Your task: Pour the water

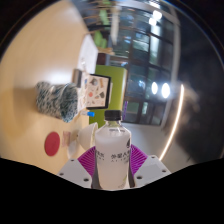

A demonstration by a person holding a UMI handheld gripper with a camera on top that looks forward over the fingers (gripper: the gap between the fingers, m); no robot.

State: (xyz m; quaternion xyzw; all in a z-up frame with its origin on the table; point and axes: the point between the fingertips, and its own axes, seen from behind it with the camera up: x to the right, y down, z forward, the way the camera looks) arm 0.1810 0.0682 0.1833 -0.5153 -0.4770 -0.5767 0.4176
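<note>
1. Water bottle (113, 150): clear plastic, white cap, white label round the middle. Stands upright between the fingers of the hand-held gripper (113, 166), lower body flanked by the purple pads (88, 158).
2. Hand-held gripper state: pads look pressed against both sides of the bottle at label height, no visible gap either side, so I read it as clenched on the bottle. Can't see the bottle's base, so can't say if it's lifted or resting on the bench (40, 60).
3. Handling, my judgement: thin-walled plastic, will flex under squeeze. Weight depends on fill level, which I can't read here. Smooth wall plus glossy label = some slip risk once tilted. The label band is a sensible hold: near mid-body, stiffer than bare wall, leaves the neck free.
4. Cap appears on. If so, it has to come off before any pouring happens.
5. Likely receiver: patterned cup (57, 100), pale with a teal print, on the bench ahead and off to the left of the bottle, well apart from it.
6. Other items: red round disc (53, 144) on the bench, near the left finger. Printed card or small box (94, 90) stands beyond the cup. Green chair back (114, 80) just behind the bottle's cap line. Dark windows with lights further back.
7. Risk: overtight grip buckles the wall and spurts water at tilt; loose grip lets the bottle rotate.
</note>
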